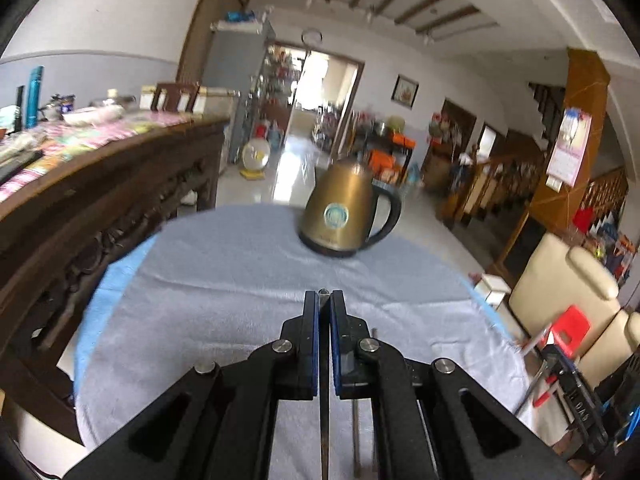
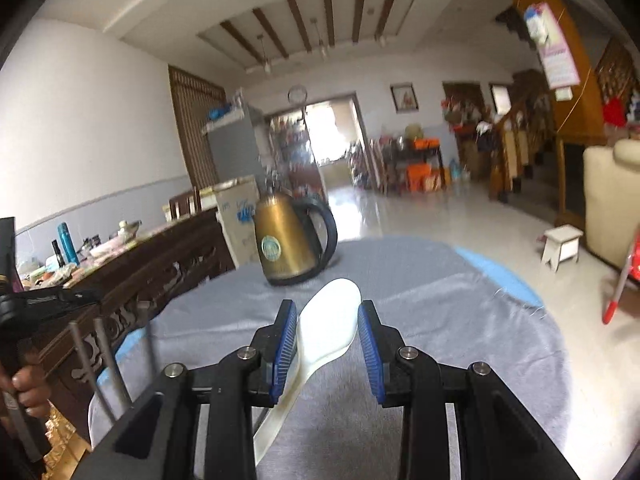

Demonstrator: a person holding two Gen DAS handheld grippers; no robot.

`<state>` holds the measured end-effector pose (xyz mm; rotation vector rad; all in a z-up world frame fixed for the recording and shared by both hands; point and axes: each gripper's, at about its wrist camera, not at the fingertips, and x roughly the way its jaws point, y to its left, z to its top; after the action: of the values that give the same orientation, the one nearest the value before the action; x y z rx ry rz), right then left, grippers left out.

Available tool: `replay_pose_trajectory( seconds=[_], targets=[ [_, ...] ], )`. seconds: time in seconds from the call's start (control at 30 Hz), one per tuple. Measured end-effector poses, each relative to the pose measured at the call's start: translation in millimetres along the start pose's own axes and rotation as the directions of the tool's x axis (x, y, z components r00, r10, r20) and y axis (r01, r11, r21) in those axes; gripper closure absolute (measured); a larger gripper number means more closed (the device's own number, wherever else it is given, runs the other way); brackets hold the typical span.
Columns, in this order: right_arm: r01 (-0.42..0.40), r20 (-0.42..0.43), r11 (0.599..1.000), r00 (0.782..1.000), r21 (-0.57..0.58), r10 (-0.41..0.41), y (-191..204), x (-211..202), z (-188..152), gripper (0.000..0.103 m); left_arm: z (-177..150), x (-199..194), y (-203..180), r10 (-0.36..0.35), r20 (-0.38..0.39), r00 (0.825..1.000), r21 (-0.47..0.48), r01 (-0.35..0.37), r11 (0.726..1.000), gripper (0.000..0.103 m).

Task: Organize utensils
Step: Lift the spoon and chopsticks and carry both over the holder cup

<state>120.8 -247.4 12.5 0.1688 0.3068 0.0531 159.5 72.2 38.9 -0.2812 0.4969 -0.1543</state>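
My left gripper (image 1: 324,300) is shut on a thin dark flat utensil (image 1: 324,408), seen edge-on, which runs back between the pads toward the camera; its tip pokes out at the fingertips. I cannot tell what kind of utensil it is. My right gripper (image 2: 327,320) stands partly open around a white plastic rice spoon (image 2: 332,320). The spoon's bowl points forward and its handle runs down to the left under the left finger. It leans on the left pad (image 2: 285,344); the right pad is clear of it. Both grippers hover above the grey cloth-covered table (image 1: 208,280).
A gold electric kettle with a black handle (image 1: 346,212) stands at the table's far edge, also in the right wrist view (image 2: 286,236). A dark carved wooden sideboard (image 1: 100,200) runs along the left. Metal rack rods (image 2: 104,364) rise at the left. A cream sofa (image 1: 560,288) is on the right.
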Motion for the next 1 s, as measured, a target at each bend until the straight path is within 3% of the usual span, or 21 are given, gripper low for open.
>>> replay_pose_trajectory(
  seconds=[0.23, 0.5, 0.7, 0.87, 1.0],
  targets=[
    [0.024, 0.112, 0.997, 0.994, -0.069, -0.016, 29, -41, -6, 0.069, -3, -62, -11, -0.02, 0.111, 0.994, -0.002, 0.02, 1.0, 0.098],
    [-0.003, 0.125, 0.994, 0.992, -0.107, 0.017, 57, -55, -15, 0.069, 5, -105, -20, -0.055, 0.168, 0.984, -0.026, 0.06, 0.998, 0.098],
    [0.009, 0.146, 0.993, 0.989, -0.117, 0.009, 65, -64, -21, 0.069, 16, -139, -31, -0.09, 0.259, 0.962, -0.018, 0.098, 0.995, 0.098],
    [0.033, 0.167, 0.987, 0.986, -0.158, -0.006, 74, -65, -28, 0.069, 12, -150, -46, -0.101, 0.314, 0.944, 0.002, 0.106, 0.994, 0.098],
    [0.053, 0.184, 0.977, 0.983, -0.206, -0.015, 81, -61, -36, 0.069, 6, -140, -56, -0.127, 0.289, 0.949, 0.015, 0.129, 0.992, 0.098]
  ],
)
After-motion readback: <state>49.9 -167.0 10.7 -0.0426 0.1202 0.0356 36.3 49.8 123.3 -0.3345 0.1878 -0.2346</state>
